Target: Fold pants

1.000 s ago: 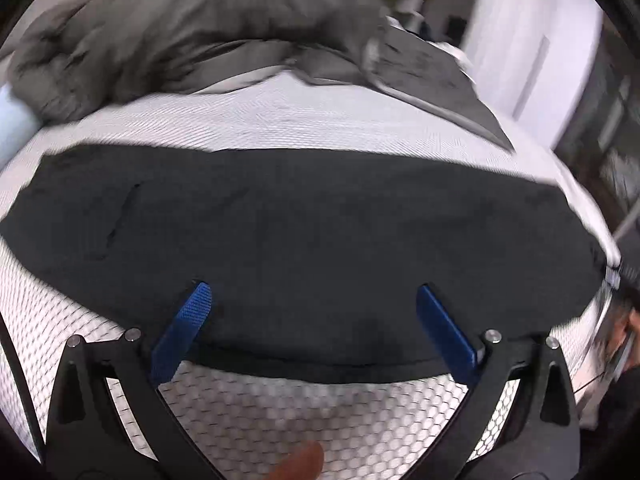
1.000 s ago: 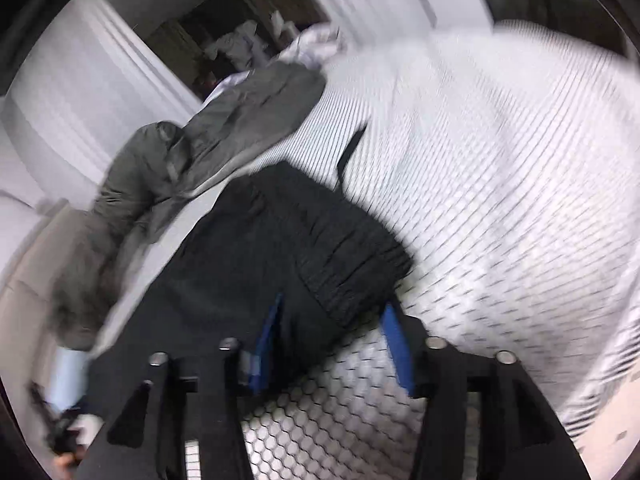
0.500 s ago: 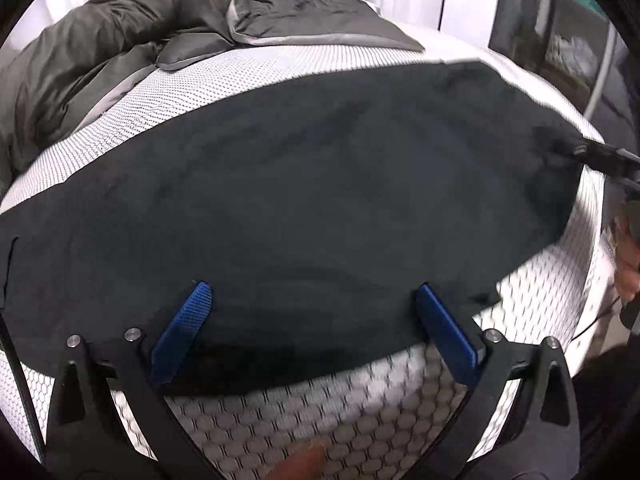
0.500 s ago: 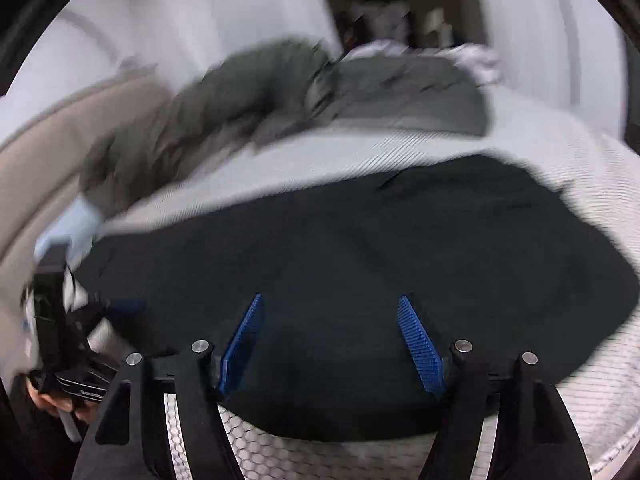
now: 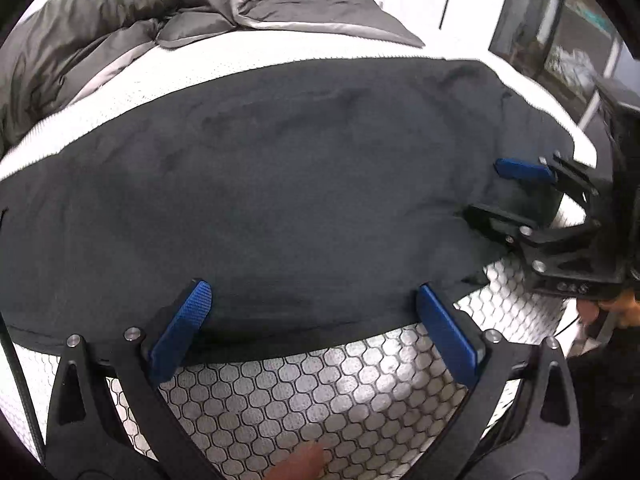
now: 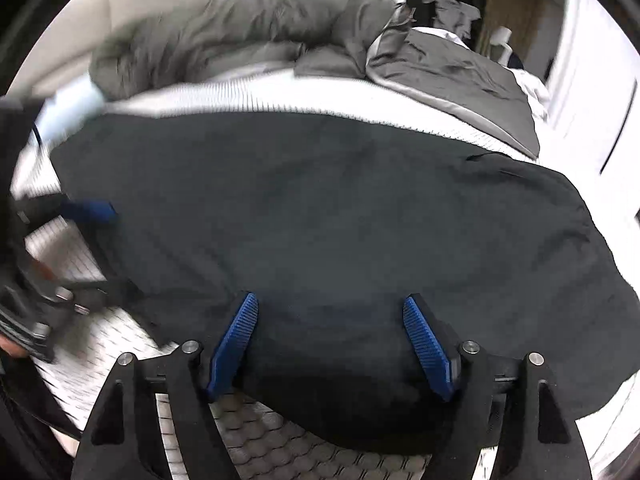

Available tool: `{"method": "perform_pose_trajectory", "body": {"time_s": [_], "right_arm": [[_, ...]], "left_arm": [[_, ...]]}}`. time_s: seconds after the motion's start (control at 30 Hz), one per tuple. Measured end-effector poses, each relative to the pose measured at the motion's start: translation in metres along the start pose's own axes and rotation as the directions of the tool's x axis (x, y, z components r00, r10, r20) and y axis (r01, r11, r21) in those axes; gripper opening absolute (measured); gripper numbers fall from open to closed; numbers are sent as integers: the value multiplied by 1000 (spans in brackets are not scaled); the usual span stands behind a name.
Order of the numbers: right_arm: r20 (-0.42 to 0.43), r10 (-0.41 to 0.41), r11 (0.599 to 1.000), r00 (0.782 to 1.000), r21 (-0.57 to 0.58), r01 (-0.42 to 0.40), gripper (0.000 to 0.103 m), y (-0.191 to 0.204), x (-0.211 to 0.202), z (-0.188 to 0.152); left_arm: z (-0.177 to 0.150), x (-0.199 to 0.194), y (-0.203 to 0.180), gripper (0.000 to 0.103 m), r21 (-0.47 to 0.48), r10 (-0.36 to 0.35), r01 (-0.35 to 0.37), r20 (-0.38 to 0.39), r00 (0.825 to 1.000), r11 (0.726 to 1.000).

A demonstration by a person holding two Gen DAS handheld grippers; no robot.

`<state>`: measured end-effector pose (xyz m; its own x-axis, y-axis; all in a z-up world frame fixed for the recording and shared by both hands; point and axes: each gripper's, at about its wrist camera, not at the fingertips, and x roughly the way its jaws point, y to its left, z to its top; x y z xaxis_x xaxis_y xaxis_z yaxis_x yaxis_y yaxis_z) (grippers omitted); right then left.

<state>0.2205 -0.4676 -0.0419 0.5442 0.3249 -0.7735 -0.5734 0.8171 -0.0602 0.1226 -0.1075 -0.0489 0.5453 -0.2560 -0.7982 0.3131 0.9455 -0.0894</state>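
Note:
The black pants [image 5: 280, 184] lie flat across a white mesh-covered bed, and they also show in the right wrist view [image 6: 340, 220]. My left gripper [image 5: 316, 296] is open with its blue fingers over the pants' near edge. My right gripper [image 6: 332, 308] is open and low over the pants' near edge at the other end. The right gripper also shows in the left wrist view [image 5: 488, 196] at the pants' right end. The left gripper shows blurred at the left in the right wrist view [image 6: 104, 248].
A grey duvet [image 5: 120, 28] is heaped along the far side of the bed; it also shows in the right wrist view [image 6: 260, 24]. The white honeycomb mattress cover [image 5: 320, 392] lies bare in front of the pants. A window and wall stand at the right [image 5: 568, 40].
Both grippers have swung toward the pants and come lower. The right gripper has moved in over the pants' right end and now shows in the left wrist view.

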Motion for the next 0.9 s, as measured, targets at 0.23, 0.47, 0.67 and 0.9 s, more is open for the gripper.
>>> {"method": "perform_pose_trajectory", "body": {"time_s": [0.23,0.47,0.67,0.9], "right_arm": [[-6,-80,990,997,120,80,82,-55,0,-15],[-9,-282,954,959,107,281,87,-88,-6,-23],[-27,-330,906,943,270,325,87,-143,-15,-38],[99,-127,957,987,275,96,87,-114,-34,-11]], "left_arm": [[-10,-1,-2,102,37,-1,1,11,1000,999],[-10,1,-1,102,45,7,-8,17,1000,999],[-9,-2,-1,102,28,9,-10,5,1000,1000],[26,-37,0,102,-16,-108,110,108,988,994]]}}
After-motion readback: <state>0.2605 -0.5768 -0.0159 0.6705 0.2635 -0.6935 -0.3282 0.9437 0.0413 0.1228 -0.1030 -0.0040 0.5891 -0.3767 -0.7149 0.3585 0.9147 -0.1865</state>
